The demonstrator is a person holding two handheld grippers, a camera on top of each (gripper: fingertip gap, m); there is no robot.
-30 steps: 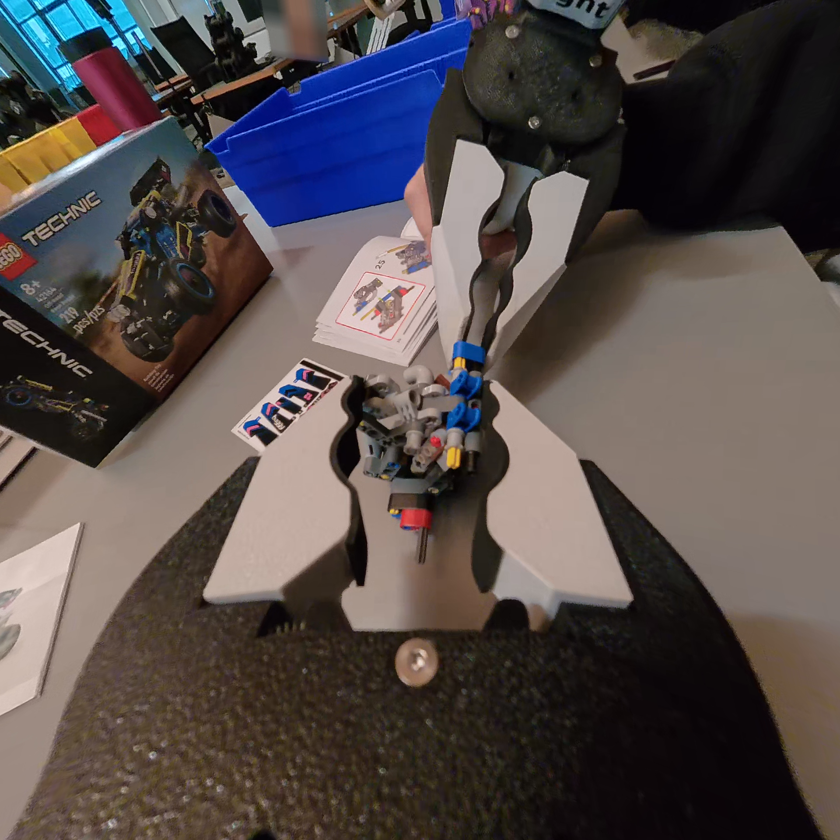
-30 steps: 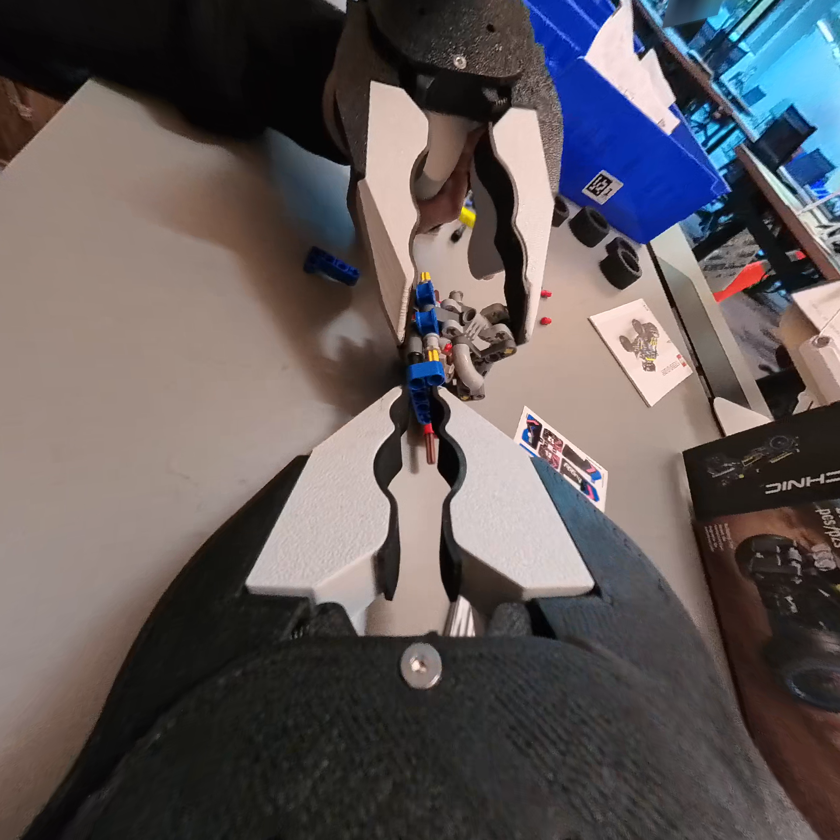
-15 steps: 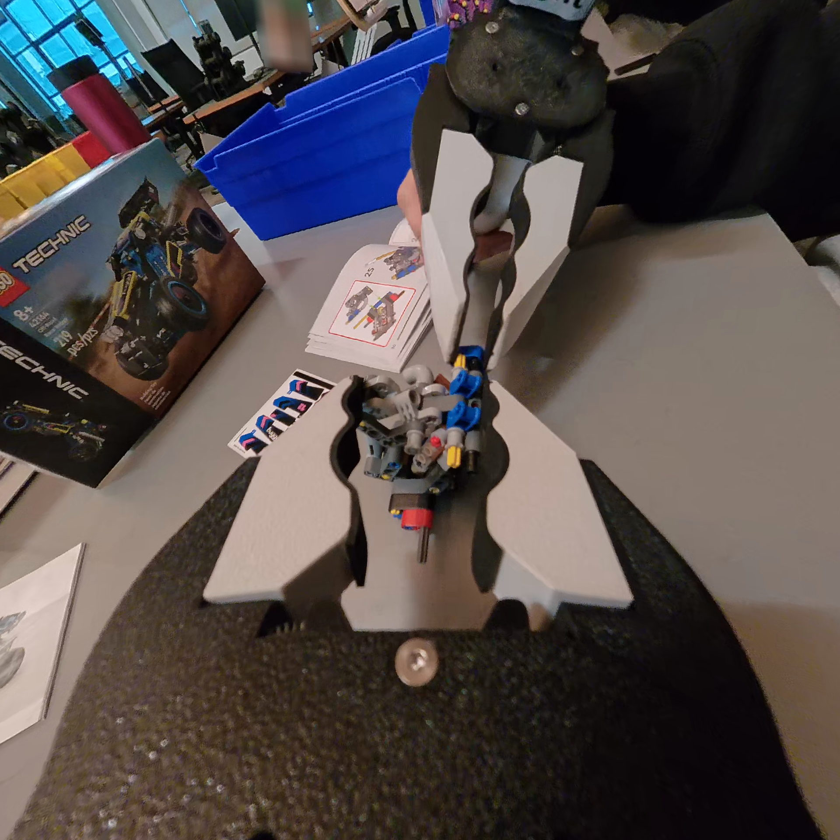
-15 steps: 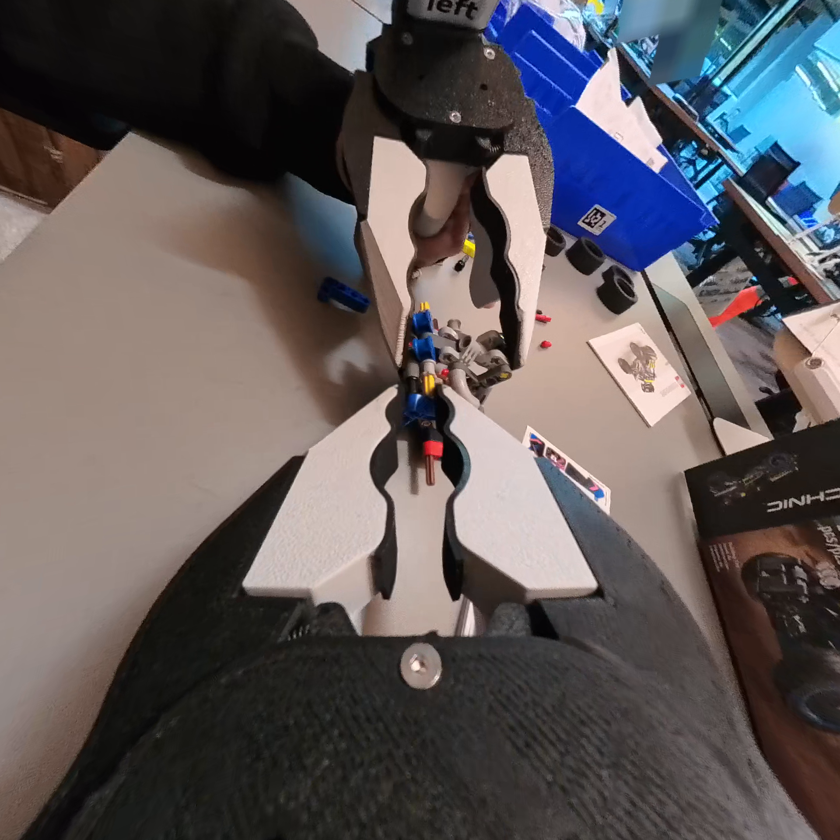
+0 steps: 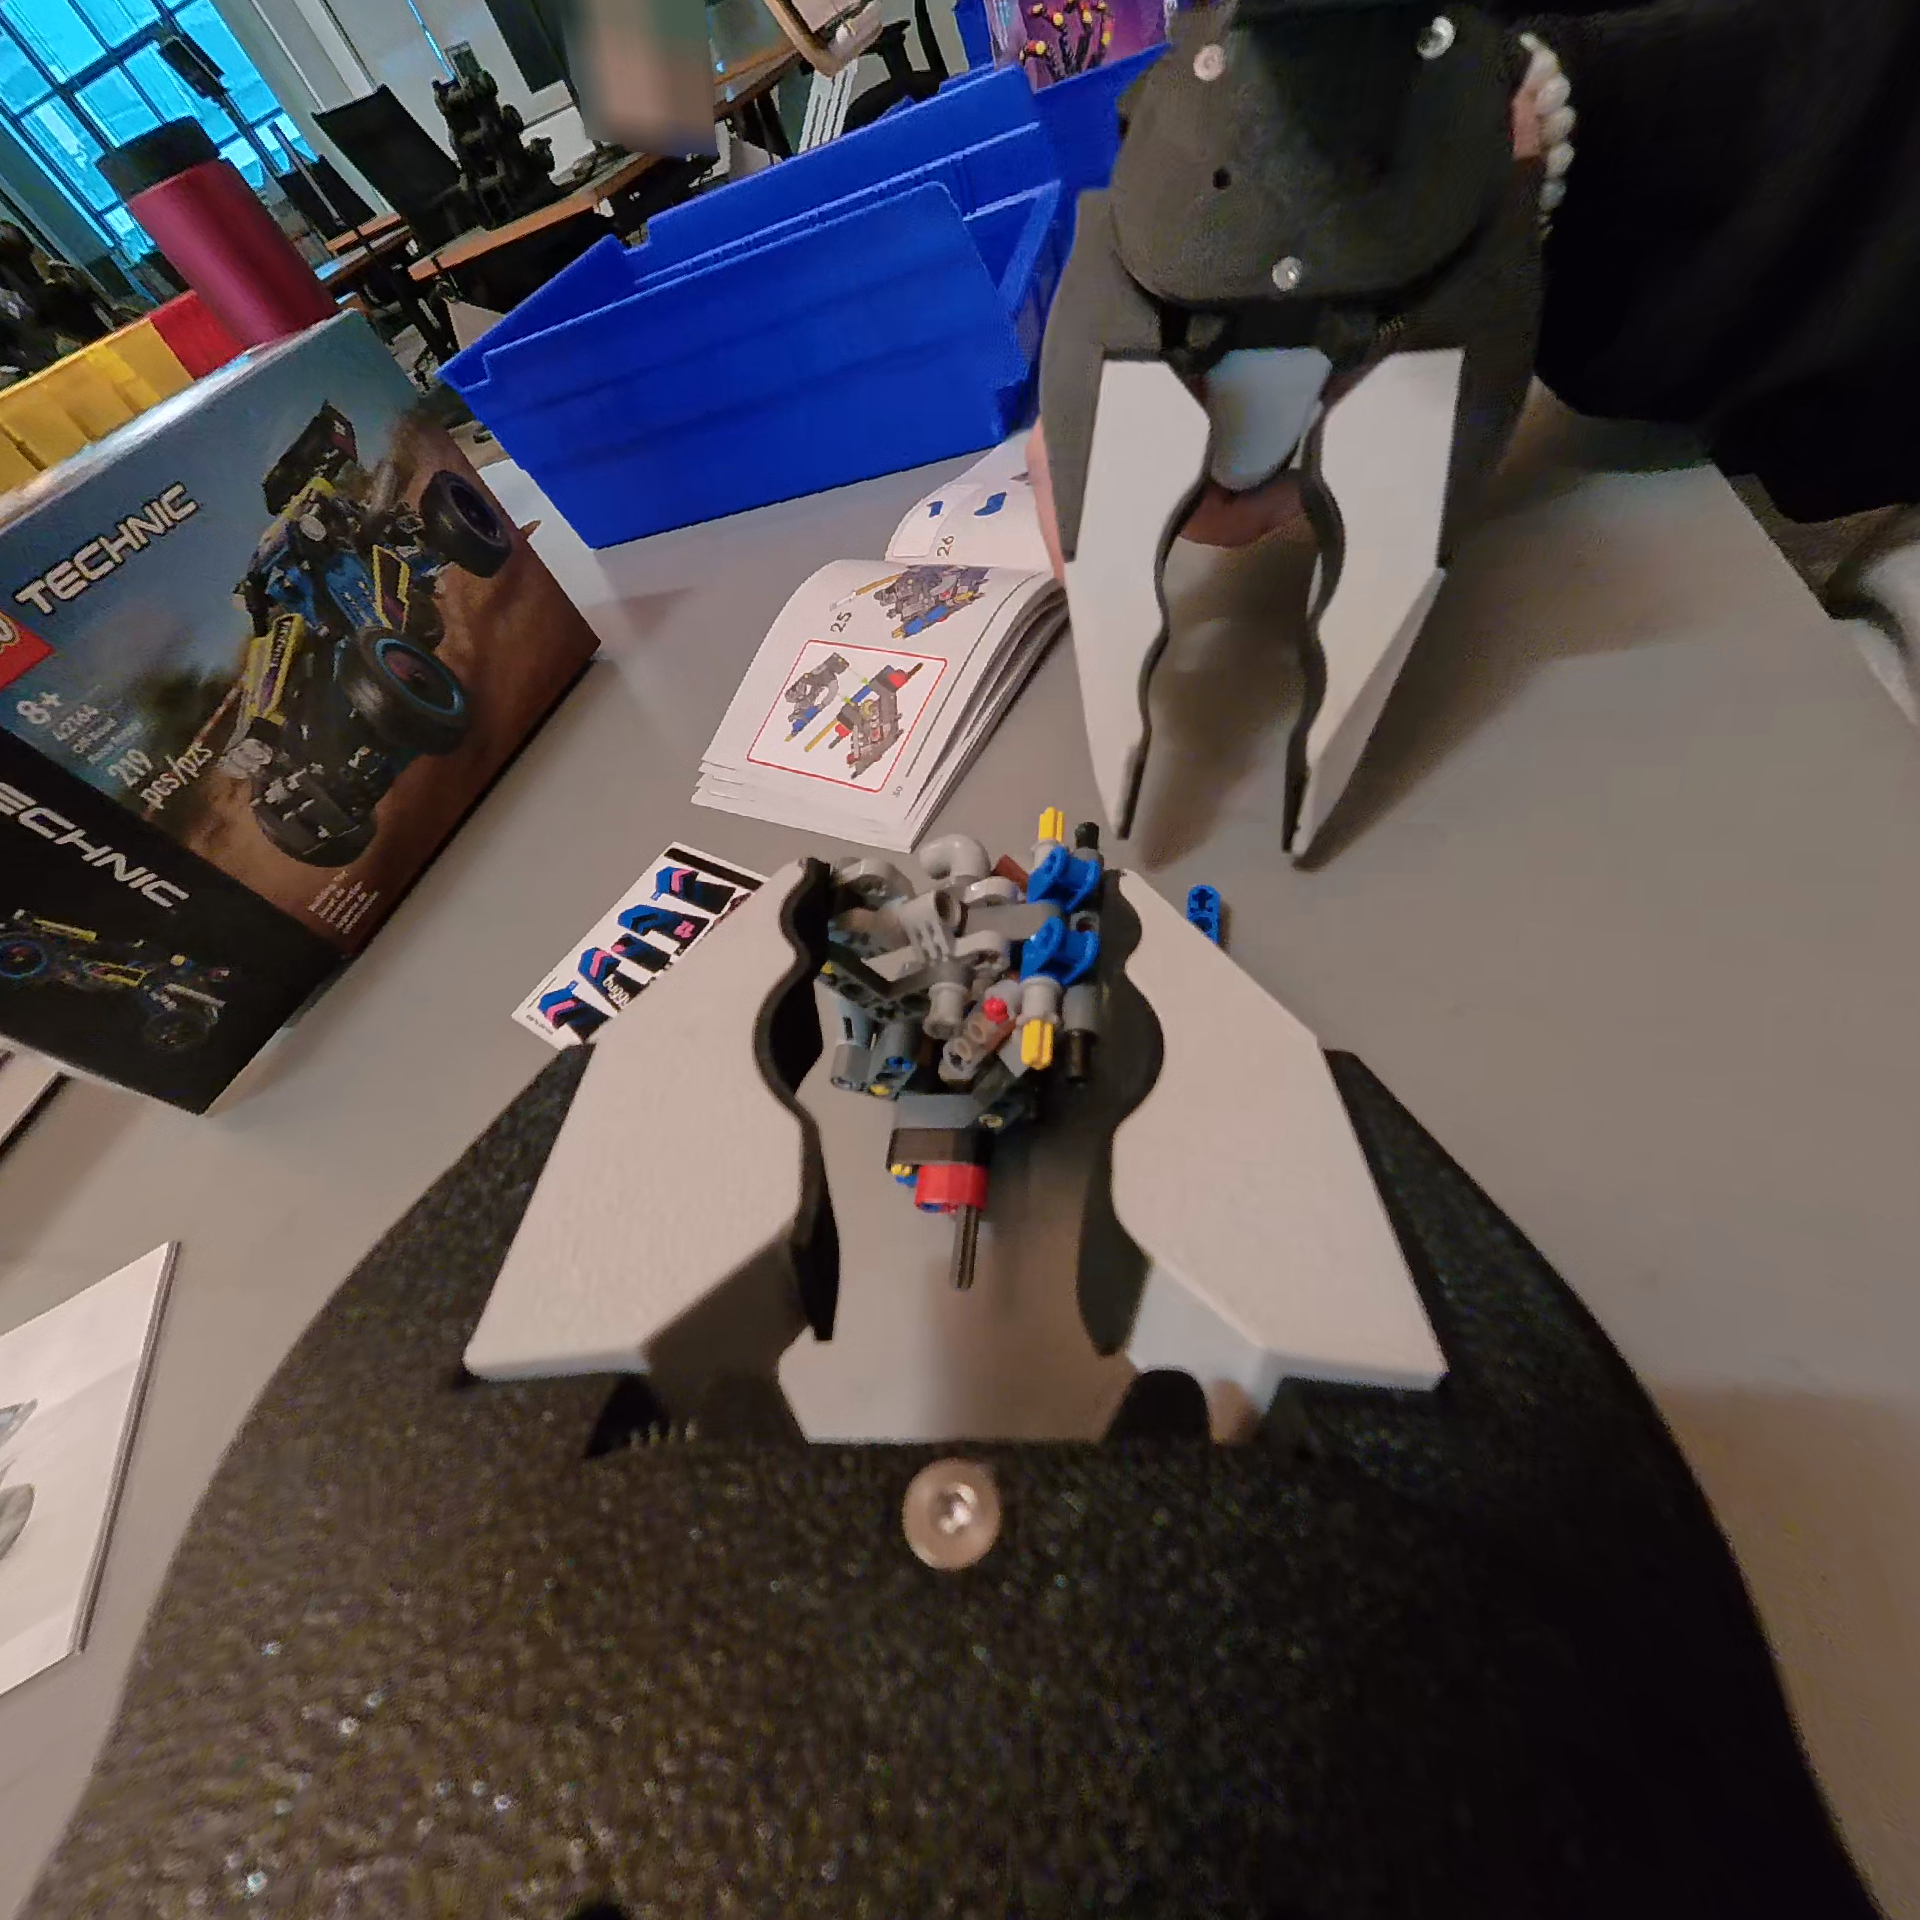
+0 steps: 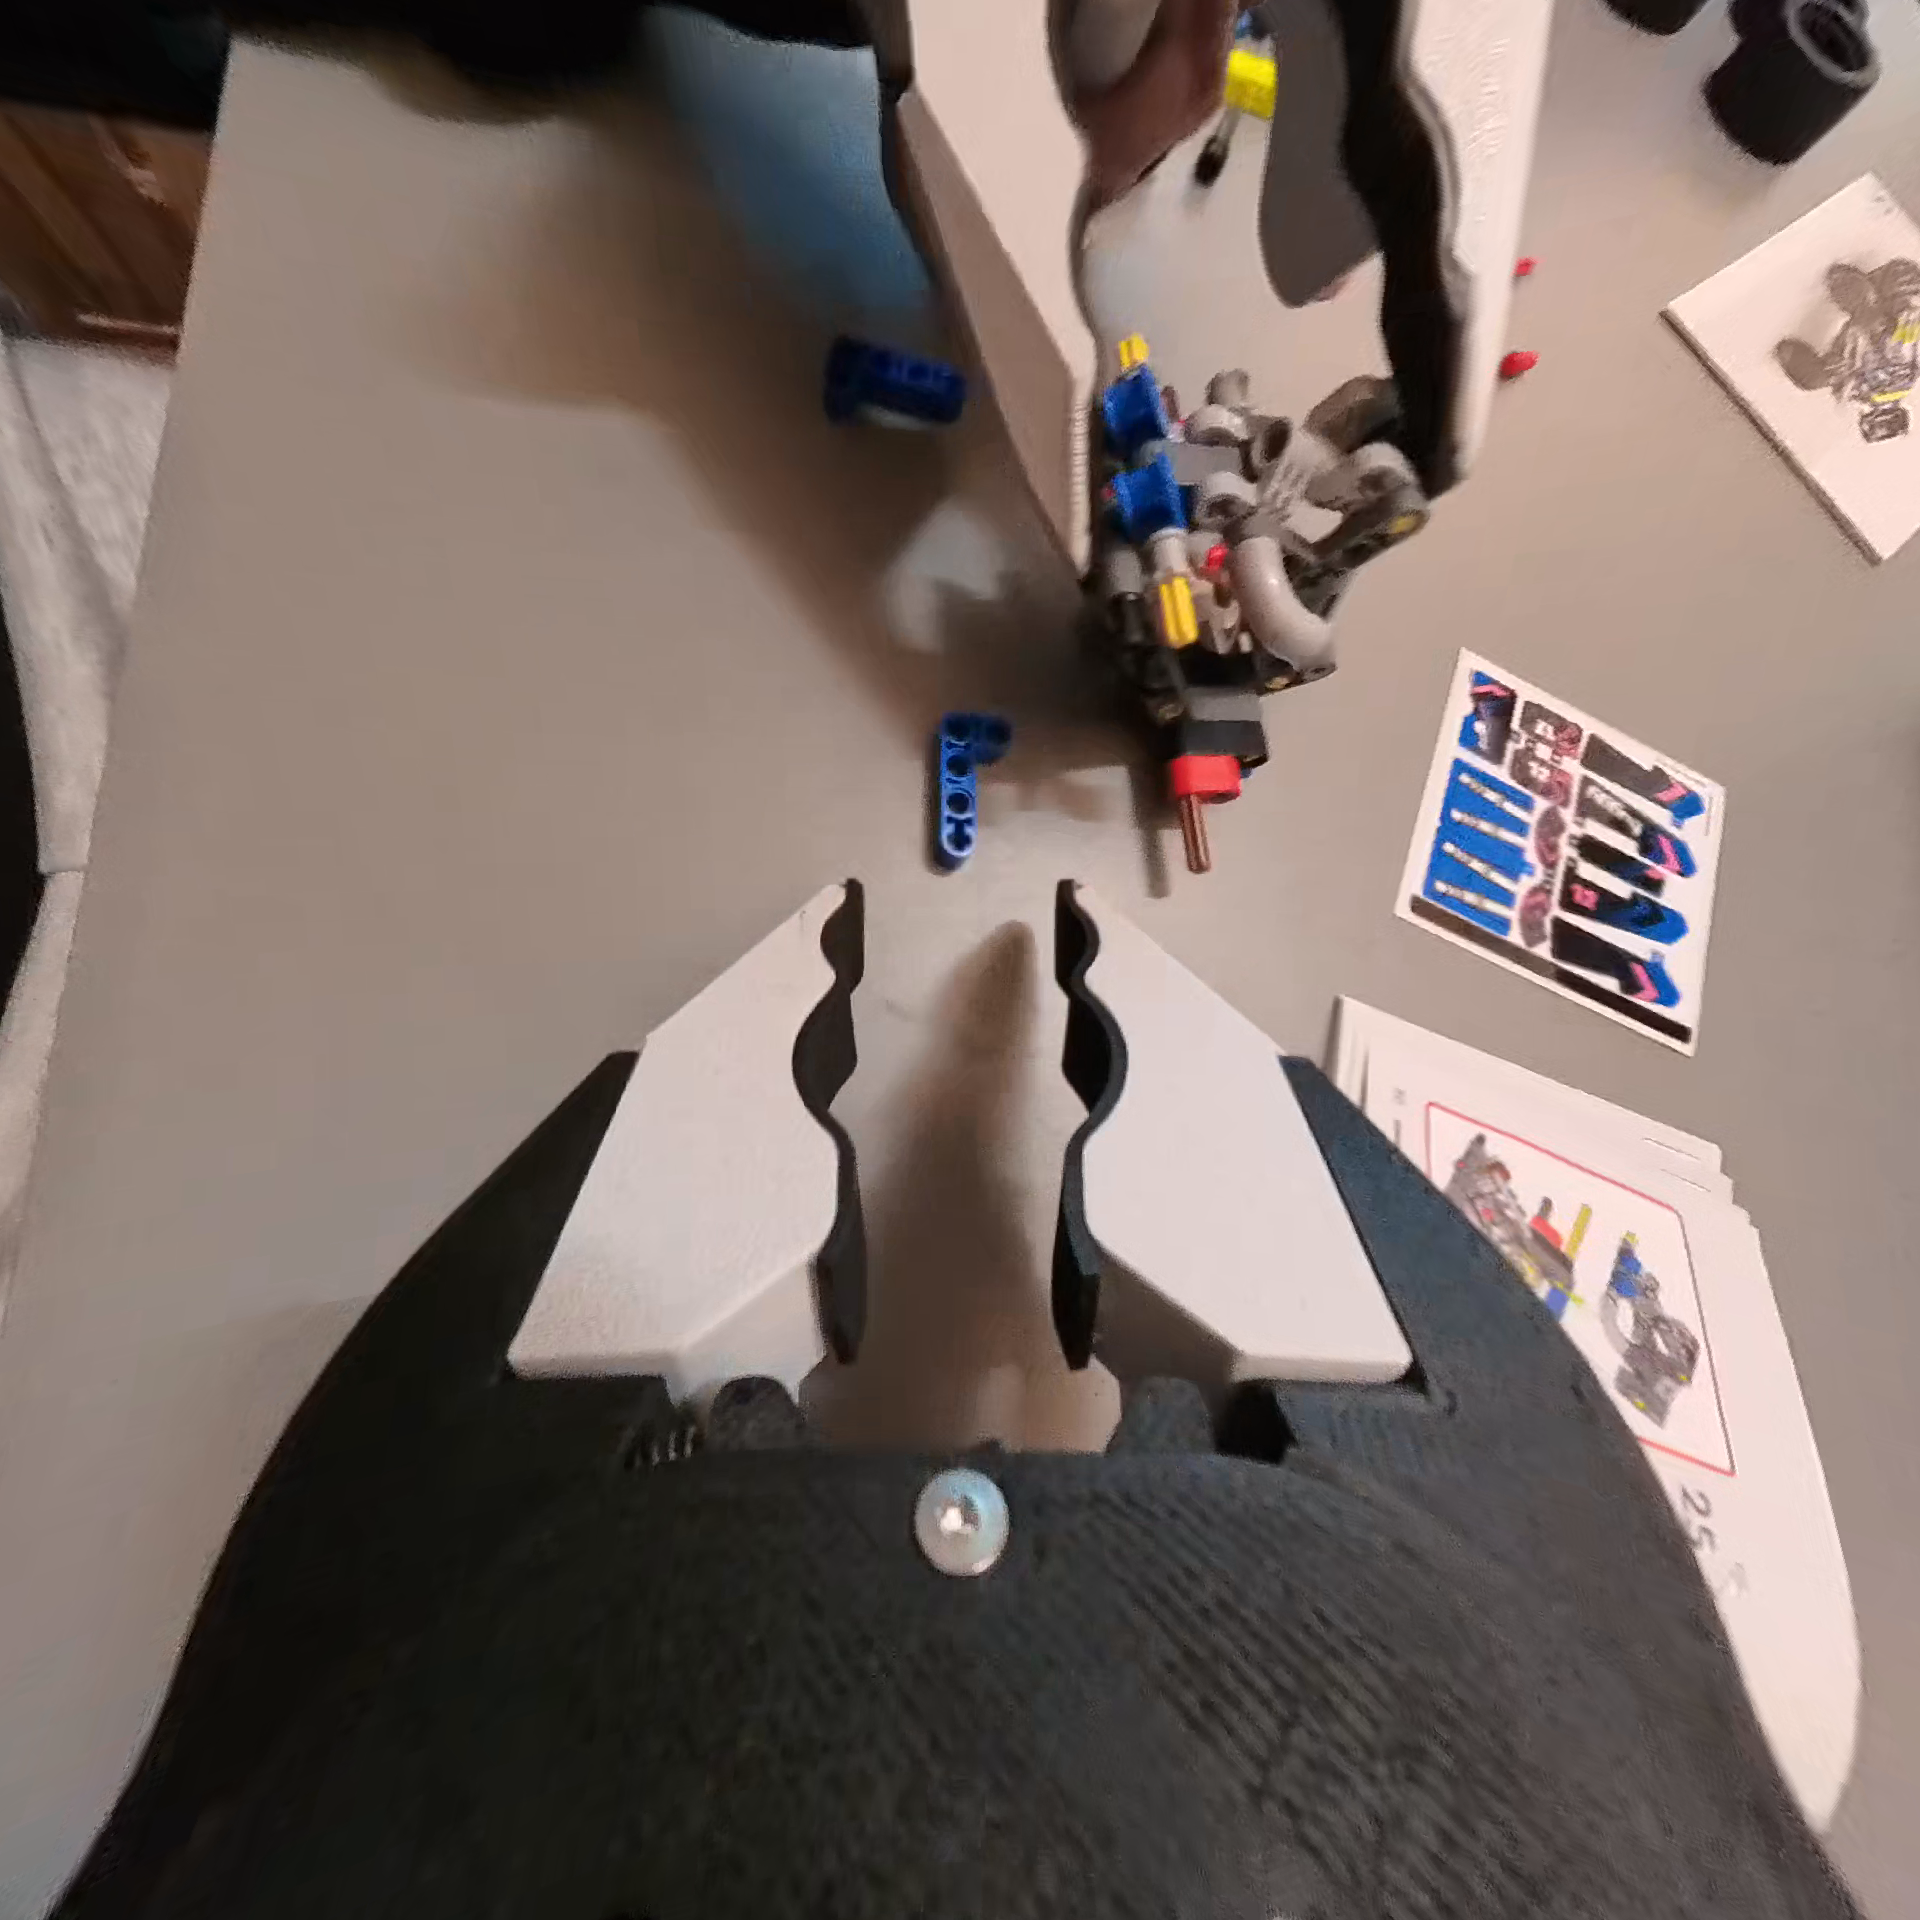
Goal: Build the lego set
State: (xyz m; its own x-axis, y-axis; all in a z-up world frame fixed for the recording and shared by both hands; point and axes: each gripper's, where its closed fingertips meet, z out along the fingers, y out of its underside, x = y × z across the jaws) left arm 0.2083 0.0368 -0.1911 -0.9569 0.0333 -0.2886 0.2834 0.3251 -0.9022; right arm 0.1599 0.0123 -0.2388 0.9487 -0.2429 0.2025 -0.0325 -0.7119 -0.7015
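My left gripper (image 5: 961,894) is shut on a small lego assembly (image 5: 956,987) of grey, black and blue parts with a red bush and a brown axle, held just above the grey table (image 5: 1558,1039). The right wrist view shows the assembly (image 6: 1216,561) in the left gripper (image 6: 1257,520). My right gripper (image 6: 958,899) is open and empty, a short way back from the assembly. A loose blue L-shaped beam (image 6: 961,784) lies on the table just beyond its fingertips. The left wrist view shows the right gripper (image 5: 1210,831) pointing down, tips near the table, with the beam (image 5: 1205,909) below them.
The open instruction booklet (image 5: 883,696), a sticker sheet (image 5: 634,945), the set's box (image 5: 239,675) and blue bins (image 5: 779,312) lie left and behind. Another blue piece (image 6: 894,382), red pins (image 6: 1519,364), black wheels (image 6: 1787,62) and a small leaflet (image 6: 1808,353) lie past the assembly.
My right gripper has opened and pulled back from the assembly. The blue beam that it held against the assembly now lies on the table. The left gripper keeps its hold.
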